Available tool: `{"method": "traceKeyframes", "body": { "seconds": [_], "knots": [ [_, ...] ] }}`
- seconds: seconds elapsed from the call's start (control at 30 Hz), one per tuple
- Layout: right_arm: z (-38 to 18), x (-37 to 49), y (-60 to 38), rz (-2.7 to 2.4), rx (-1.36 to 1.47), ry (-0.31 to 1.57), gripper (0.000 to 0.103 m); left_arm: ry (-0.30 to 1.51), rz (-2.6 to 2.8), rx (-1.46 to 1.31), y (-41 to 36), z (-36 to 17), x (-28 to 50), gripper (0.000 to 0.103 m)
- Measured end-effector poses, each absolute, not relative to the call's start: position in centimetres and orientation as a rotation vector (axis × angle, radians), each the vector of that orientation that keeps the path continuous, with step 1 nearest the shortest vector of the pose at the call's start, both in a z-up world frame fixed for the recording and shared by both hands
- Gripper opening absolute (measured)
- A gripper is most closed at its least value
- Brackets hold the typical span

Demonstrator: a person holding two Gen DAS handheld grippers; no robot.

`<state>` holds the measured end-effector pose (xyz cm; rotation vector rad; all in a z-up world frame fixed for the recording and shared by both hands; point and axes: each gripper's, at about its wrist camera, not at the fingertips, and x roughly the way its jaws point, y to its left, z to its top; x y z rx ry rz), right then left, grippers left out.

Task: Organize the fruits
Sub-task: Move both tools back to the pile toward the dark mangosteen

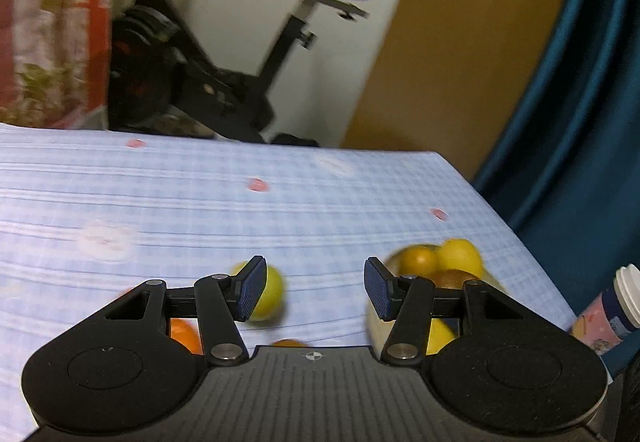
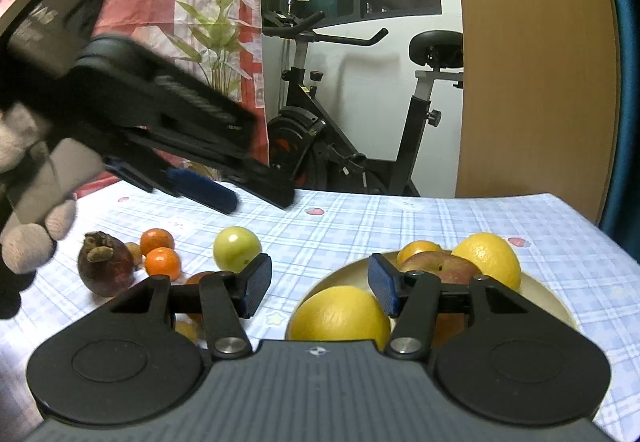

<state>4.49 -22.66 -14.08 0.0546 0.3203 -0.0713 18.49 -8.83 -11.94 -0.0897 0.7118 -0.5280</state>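
Left gripper (image 1: 315,292), lower centre of its own view: fingers apart, nothing between the blue pads (image 1: 250,292), only blurred checked tablecloth (image 1: 200,193) beyond. Just behind the left pad, a yellow-green round fruit (image 1: 272,294); behind the right pad, a bowl (image 1: 494,284) piled with yellow and orange fruit, lower right of the frame. Orange pieces peeping under the left linkage, too hidden to name. At the right edge, a patterned cup with a white lid (image 1: 612,306). Further back, an exercise bike (image 1: 224,73) and a teal curtain (image 1: 580,101) on the right. Right gripper (image 2: 320,288), lower centre of its view: fingers likewise apart and empty, poised above the table. Between and below them, a large yellow citrus (image 2: 340,316) in the bowl (image 2: 552,302), with a reddish apple (image 2: 444,266) and another yellow fruit (image 2: 490,256) behind the right pad. Left of the frame, loose on the cloth: a green-yellow fruit (image 2: 236,248), two small oranges (image 2: 162,262), a dark mangosteen (image 2: 105,266). Upper left, the other gripper slanting down over the table, held by a grey-gloved hand (image 2: 36,197).
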Motion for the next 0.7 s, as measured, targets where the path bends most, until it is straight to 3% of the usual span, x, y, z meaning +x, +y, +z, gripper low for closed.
{"method": "traceKeyframes", "body": {
  "seconds": [0.7],
  "knots": [
    [-12.3,3.3,-21.1,-0.077,0.103,0.272,0.059,0.589,-0.227,-0.105,2.8,-10.2,13.5,0.058]
  ]
}}
